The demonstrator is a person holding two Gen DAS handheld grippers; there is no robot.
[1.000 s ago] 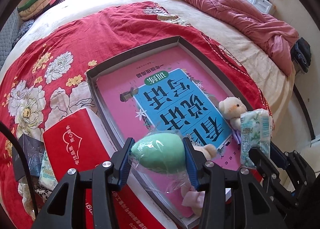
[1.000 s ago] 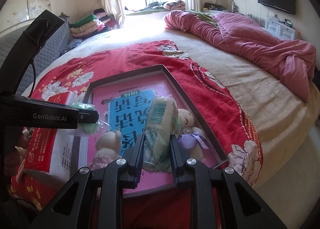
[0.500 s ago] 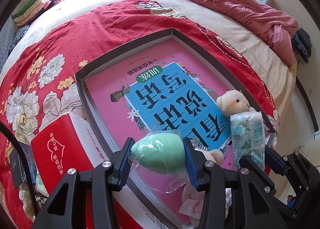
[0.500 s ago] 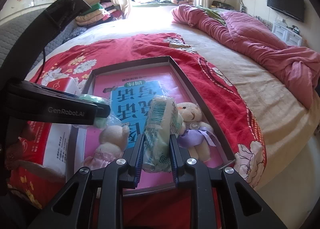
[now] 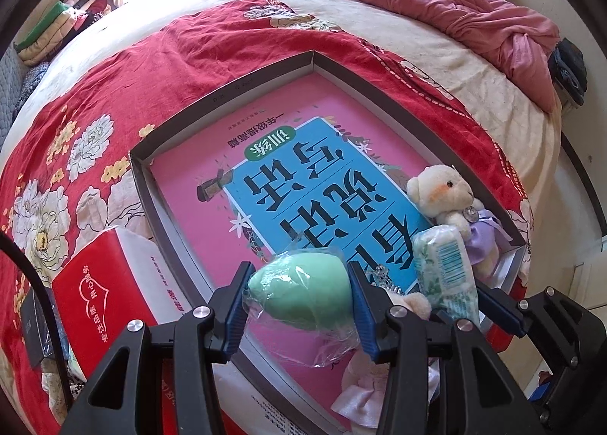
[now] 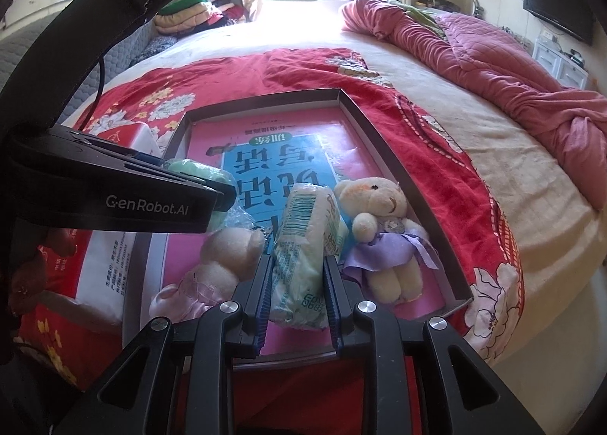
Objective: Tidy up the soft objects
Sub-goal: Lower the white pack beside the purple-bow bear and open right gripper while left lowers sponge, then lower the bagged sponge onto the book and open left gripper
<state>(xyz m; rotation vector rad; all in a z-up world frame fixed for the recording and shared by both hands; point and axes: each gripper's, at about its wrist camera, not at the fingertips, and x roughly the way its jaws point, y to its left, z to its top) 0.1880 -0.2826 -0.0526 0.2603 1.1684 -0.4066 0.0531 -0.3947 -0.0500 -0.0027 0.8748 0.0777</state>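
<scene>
- My left gripper is clenching a green egg-shaped sponge in a clear wrapper, and it is hanging over the near left part of the shallow box.
- My right gripper is holding a pale green tissue pack between its pads, but its jaws are opening at this moment; the pack is over the near part of the box.
- The box is lying on a red flowered blanket, and a large pink and blue book is covering its floor.
- A bear with a purple dress is lying in the box just right of the tissue pack, touching it.
- A second bear in a pink dress is lying just left of the pack, near the sponge, so both toys are crowding the space under my grippers.
- A red and white tissue package is lying outside the box against its left wall.
- A pink quilt is lying crumpled far on the bed.
- The book is showing big Chinese characters, upside down to me; I am not reading them surely.
- The side of my left gripper, in the right wrist view, is showing "GenRobot.AI".
- The tissue pack is showing a barcode; its small letters I cannot read.
</scene>
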